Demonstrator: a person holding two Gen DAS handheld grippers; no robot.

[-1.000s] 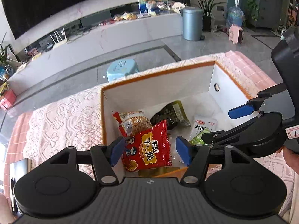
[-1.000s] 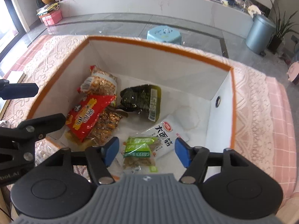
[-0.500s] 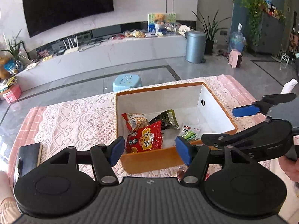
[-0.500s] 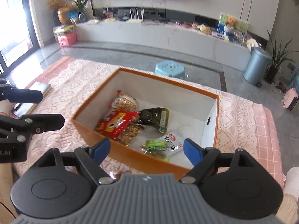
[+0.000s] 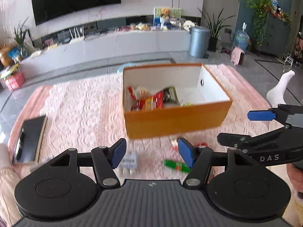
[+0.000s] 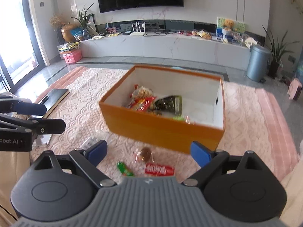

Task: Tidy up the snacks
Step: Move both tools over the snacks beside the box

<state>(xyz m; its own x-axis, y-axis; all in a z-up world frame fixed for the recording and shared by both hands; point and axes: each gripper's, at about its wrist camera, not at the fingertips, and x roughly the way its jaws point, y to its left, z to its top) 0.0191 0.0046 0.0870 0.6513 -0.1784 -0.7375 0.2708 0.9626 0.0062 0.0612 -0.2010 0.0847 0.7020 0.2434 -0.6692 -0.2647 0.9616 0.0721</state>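
Observation:
An orange box (image 5: pixel 176 119) (image 6: pixel 161 130) with white inside stands on the pink lace cloth and holds several snack packs, among them a red one (image 5: pixel 151 102) (image 6: pixel 142 103) and a dark green one (image 6: pixel 169 104). Loose snacks lie in front of the box: a green pack (image 5: pixel 176 166) (image 6: pixel 124 169), a red pack (image 6: pixel 159 169), a round brown snack (image 6: pixel 144 154) and a white blister pack (image 5: pixel 128 160). My left gripper (image 5: pixel 151 154) is open and empty above them. My right gripper (image 6: pixel 149 152) is open and empty, and shows in the left wrist view (image 5: pixel 265 130).
A black notebook (image 5: pixel 28 138) (image 6: pixel 54 99) lies at the left of the cloth. A blue stool (image 5: pixel 125 67) stands behind the box. A grey bin (image 5: pixel 198 41) (image 6: pixel 258 64) and a long white TV counter (image 6: pixel 161 45) are further back. A socked foot (image 5: pixel 278 89) is at right.
Both grippers have pulled back and away from the box, which now looks smaller and further off. The loose snacks in front of the box have come into view. Both stay open.

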